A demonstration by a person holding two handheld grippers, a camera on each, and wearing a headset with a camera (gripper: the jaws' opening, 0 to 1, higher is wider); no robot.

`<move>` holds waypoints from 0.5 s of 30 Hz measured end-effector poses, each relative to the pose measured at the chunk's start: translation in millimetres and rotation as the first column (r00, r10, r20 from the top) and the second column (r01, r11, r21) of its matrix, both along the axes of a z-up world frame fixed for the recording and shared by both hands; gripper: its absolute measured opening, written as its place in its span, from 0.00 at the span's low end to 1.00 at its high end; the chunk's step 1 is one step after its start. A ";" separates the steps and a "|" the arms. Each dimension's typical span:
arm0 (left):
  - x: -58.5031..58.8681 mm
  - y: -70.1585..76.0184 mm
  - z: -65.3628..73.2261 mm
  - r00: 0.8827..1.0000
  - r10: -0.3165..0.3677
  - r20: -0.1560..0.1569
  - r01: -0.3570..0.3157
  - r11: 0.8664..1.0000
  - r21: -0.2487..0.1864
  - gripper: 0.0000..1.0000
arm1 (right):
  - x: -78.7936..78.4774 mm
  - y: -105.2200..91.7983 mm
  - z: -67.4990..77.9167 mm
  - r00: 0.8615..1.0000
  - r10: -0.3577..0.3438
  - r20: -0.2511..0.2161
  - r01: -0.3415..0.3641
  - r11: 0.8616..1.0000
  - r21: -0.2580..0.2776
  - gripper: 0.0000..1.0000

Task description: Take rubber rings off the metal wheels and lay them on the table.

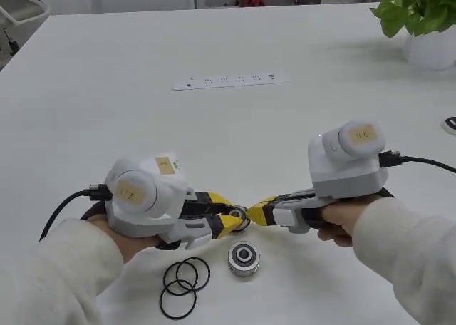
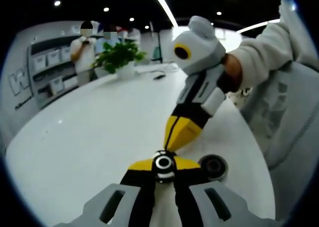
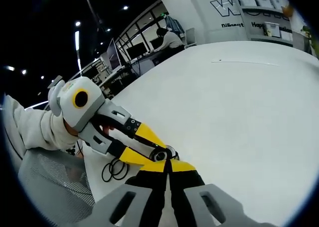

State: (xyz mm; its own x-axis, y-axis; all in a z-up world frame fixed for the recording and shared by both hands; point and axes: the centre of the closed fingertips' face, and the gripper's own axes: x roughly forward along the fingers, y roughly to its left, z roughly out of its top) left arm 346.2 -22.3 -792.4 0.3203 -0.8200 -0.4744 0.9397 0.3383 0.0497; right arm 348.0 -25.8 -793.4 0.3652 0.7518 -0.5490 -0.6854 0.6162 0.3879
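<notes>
My left gripper (image 1: 231, 223) is shut on a small metal wheel (image 1: 241, 217) held just above the white table (image 1: 235, 140). In the left gripper view the wheel (image 2: 163, 163) sits between my yellow tips, with a dark rubber ring around its rim. My right gripper (image 1: 255, 214) meets it from the right, its jaws shut at the wheel's rim, seemingly pinching the ring. In the right gripper view my right gripper (image 3: 168, 163) touches the wheel (image 3: 162, 155). A second metal wheel (image 1: 244, 259) lies flat on the table below the tips. Three loose black rubber rings (image 1: 185, 282) overlap beside it.
A white power strip (image 1: 229, 80) lies across the middle of the table. A potted plant (image 1: 420, 18) stands at the far right corner, a small dark object (image 1: 450, 124) at the right edge. Two people (image 2: 94, 40) stand by shelves beyond the table.
</notes>
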 end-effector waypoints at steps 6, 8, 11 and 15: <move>0.2 0.0 -0.7 1.000 0.000 0.001 0.000 1.000 -0.001 0.14 | -0.5 1.6 0.8 1.000 0.005 0.000 -0.005 1.000 0.007 0.00; 0.1 0.1 -0.7 1.000 0.000 0.001 0.000 1.000 -0.002 0.14 | -0.5 1.8 1.1 1.000 0.006 0.000 -0.006 1.000 0.007 0.00; 0.0 -0.1 -0.8 1.000 0.000 0.001 0.000 1.000 -0.002 0.14 | -0.9 2.7 1.9 1.000 0.008 0.002 -0.008 1.000 0.010 0.00; -0.2 -0.1 -0.7 1.000 0.001 0.001 -0.001 1.000 -0.003 0.14 | -1.1 3.2 2.6 1.000 0.010 0.004 -0.010 1.000 0.013 0.00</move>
State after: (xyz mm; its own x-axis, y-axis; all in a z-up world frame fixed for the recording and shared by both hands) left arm 346.0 -22.4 -793.1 0.3216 -0.8211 -0.4716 0.9394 0.3392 0.0501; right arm 346.9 -22.6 -790.8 0.3597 0.7623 -0.5381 -0.6930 0.6044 0.3929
